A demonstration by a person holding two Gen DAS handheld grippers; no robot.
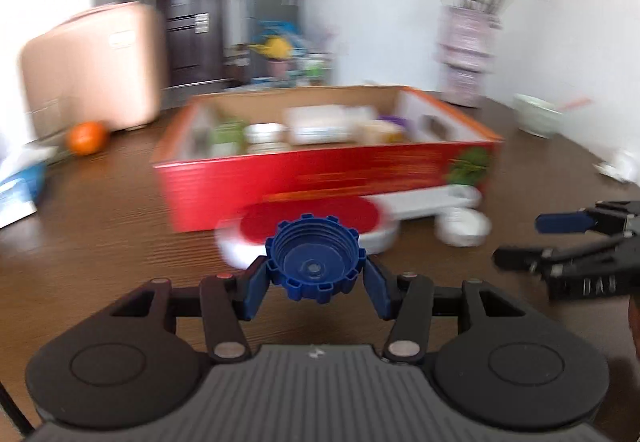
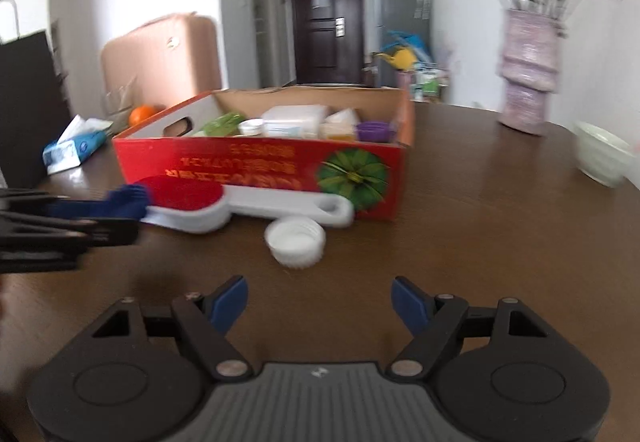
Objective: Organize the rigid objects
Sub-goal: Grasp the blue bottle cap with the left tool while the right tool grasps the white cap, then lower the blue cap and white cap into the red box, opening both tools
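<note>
My left gripper (image 1: 314,274) is shut on a blue screw cap (image 1: 314,258), its pads pressing on the cap's ribbed sides, hollow side facing the camera. Just beyond it lie a white flat tool with a round red face (image 1: 312,217) and a white cap (image 1: 462,228), both in front of the red cardboard box (image 1: 320,177). In the right wrist view my right gripper (image 2: 320,302) stands open above bare table, short of the white cap (image 2: 295,242). The left gripper (image 2: 134,215) with the blue cap (image 2: 130,199) shows at the left, by the white tool (image 2: 192,205).
The red box (image 2: 260,169) holds several small containers. An orange (image 2: 141,114) and a tissue pack (image 2: 74,151) lie to its left. A vase of flowers (image 2: 526,81) and a pale bowl (image 2: 600,157) stand at the right of the brown table (image 2: 480,242).
</note>
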